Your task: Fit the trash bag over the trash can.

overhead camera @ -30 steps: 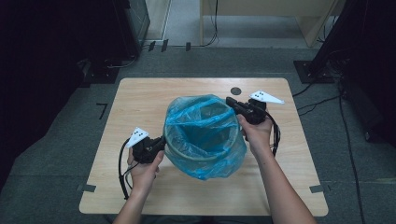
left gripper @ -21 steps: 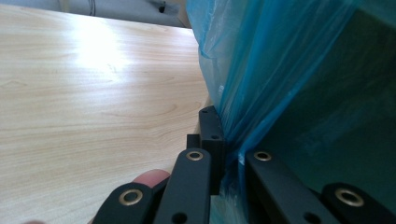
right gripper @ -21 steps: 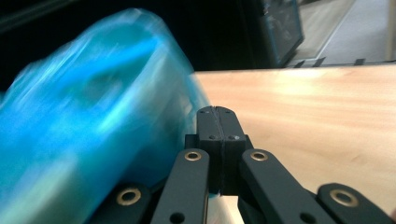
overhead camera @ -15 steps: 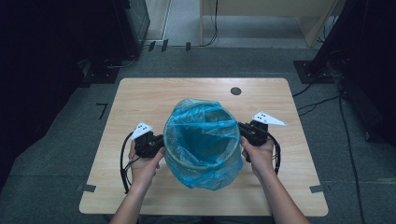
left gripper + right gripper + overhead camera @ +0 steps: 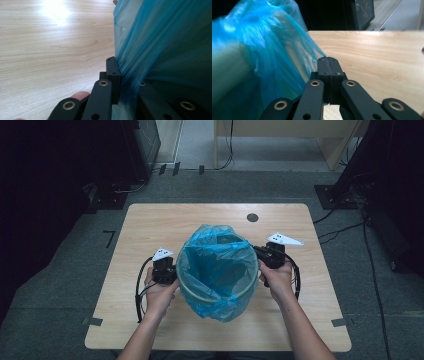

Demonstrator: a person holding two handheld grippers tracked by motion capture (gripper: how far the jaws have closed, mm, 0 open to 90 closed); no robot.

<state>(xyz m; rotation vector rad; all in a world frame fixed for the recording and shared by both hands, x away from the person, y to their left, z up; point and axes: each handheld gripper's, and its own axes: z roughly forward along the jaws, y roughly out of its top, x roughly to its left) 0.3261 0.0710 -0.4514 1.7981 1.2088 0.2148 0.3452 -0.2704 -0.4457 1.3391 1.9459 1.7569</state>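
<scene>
Left gripper (image 5: 117, 82) clamps translucent blue plastic bag (image 5: 217, 270) film; right gripper (image 5: 328, 75) pinches bag edge, jaws together. High view: bin rim, wooden table (image 5: 150, 225) margin beyond.

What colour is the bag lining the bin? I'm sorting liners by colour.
Translucent blue. The bag shows best in the high view, folded over the bin's rim.

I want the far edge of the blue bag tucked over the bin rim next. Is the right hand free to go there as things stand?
Probably not yet. The right tongs are shut on the blue bag at the bin's right side, so they would have to let go first. Beyond that, the bare table behind the bin leaves the way open.
</scene>
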